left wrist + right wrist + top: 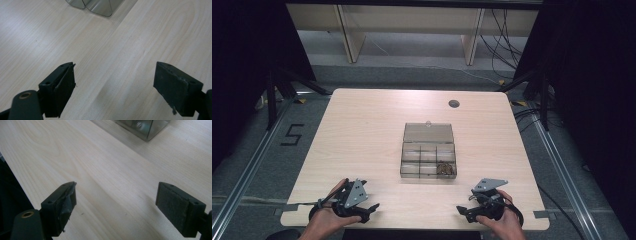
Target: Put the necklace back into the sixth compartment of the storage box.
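both claws, left gripper (pixel 371 206) and right gripper (pixel 460 209), rest released near the table (pixel 362 130) edge (jaws wide), likely staged to reach the open compartment box (pixel 428 157).

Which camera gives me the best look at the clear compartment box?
The high view: the whole box shows, lid open, small parts in its near right compartment. The left gripper view catches just a corner of it; the right gripper view shows another corner.

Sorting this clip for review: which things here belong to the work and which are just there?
In the job:
clear compartment box, lid open
small parts in its near right compartment
left hand-held gripper, open
right hand-held gripper, open

Just there:
table's cable hole
floor marking 5
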`<state>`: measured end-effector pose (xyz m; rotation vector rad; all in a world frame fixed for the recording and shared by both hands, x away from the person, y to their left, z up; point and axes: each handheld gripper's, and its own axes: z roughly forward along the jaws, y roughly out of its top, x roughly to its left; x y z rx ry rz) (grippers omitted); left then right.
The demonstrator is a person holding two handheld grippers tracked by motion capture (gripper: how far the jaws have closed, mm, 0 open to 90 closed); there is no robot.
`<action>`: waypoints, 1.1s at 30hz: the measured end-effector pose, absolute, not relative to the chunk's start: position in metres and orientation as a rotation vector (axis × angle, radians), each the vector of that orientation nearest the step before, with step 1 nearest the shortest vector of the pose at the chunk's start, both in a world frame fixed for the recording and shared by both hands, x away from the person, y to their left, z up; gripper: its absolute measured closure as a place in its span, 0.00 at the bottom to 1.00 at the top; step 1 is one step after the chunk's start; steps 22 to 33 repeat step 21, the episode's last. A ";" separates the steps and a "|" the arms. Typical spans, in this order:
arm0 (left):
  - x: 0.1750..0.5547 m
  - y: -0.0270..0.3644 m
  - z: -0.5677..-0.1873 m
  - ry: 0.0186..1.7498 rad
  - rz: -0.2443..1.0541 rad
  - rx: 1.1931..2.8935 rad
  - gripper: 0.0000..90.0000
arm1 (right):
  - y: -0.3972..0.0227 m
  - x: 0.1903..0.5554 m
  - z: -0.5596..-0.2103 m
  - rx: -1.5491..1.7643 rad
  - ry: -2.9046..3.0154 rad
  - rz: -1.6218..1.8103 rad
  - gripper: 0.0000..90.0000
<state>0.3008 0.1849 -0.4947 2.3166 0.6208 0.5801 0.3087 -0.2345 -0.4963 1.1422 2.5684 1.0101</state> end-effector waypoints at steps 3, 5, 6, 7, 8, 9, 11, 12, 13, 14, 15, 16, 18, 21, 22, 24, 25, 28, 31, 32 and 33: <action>0.301 0.185 -0.495 0.616 0.576 2.321 0.19 | -0.235 0.308 -0.496 1.130 2.585 0.984 0.19; 0.301 0.184 -0.496 0.614 0.585 2.331 0.19 | -0.234 0.308 -0.497 1.104 2.571 1.009 0.19; 0.300 0.182 -0.498 0.615 0.562 2.313 0.19 | -0.234 0.307 -0.497 1.110 2.562 1.018 0.19; 0.300 0.182 -0.498 0.614 0.575 2.328 0.19 | -0.234 0.307 -0.498 1.091 2.558 1.021 0.19; 0.300 0.182 -0.498 0.614 0.575 2.328 0.19 | -0.234 0.307 -0.498 1.091 2.558 1.021 0.19; 0.300 0.181 -0.498 0.613 0.572 2.324 0.19 | -0.234 0.306 -0.497 1.131 2.573 0.994 0.19; 0.300 0.181 -0.498 0.610 0.559 2.322 0.19 | -0.233 0.306 -0.498 1.134 2.561 1.014 0.19; 0.300 0.181 -0.498 0.616 0.569 2.327 0.19 | -0.234 0.306 -0.498 1.131 2.572 1.007 0.20; 0.300 0.181 -0.499 0.615 0.576 2.323 0.19 | -0.234 0.306 -0.499 1.129 2.558 1.019 0.20; 0.300 0.182 -0.499 0.614 0.557 2.317 0.19 | -0.234 0.307 -0.500 1.123 2.560 1.004 0.19; 0.300 0.182 -0.498 0.615 0.552 2.313 0.19 | -0.235 0.306 -0.498 1.159 2.574 0.986 0.19; 0.300 0.182 -0.498 0.615 0.554 2.313 0.19 | -0.235 0.307 -0.501 1.125 2.556 1.008 0.19; 0.300 0.182 -0.498 0.613 0.553 2.315 0.19 | -0.234 0.307 -0.501 1.137 2.565 1.010 0.20; 0.301 0.183 -0.498 0.614 0.557 2.324 0.19 | -0.237 0.308 -0.500 1.152 2.584 0.973 0.20; 0.301 0.183 -0.498 0.614 0.557 2.324 0.19 | -0.237 0.308 -0.500 1.152 2.584 0.973 0.20; 0.301 0.183 -0.498 0.614 0.557 2.324 0.19 | -0.237 0.308 -0.500 1.152 2.584 0.973 0.20; 0.301 0.183 -0.498 0.614 0.557 2.324 0.19 | -0.237 0.308 -0.500 1.152 2.584 0.973 0.20; 0.301 0.183 -0.498 0.614 0.557 2.324 0.19 | -0.237 0.308 -0.500 1.152 2.584 0.973 0.20; 0.301 0.183 -0.498 0.614 0.557 2.324 0.19 | -0.237 0.308 -0.500 1.152 2.584 0.973 0.20; 0.301 0.183 -0.498 0.614 0.557 2.324 0.19 | -0.237 0.308 -0.500 1.152 2.584 0.973 0.20; 0.301 0.183 -0.498 0.614 0.557 2.324 0.19 | -0.237 0.308 -0.500 1.152 2.584 0.973 0.20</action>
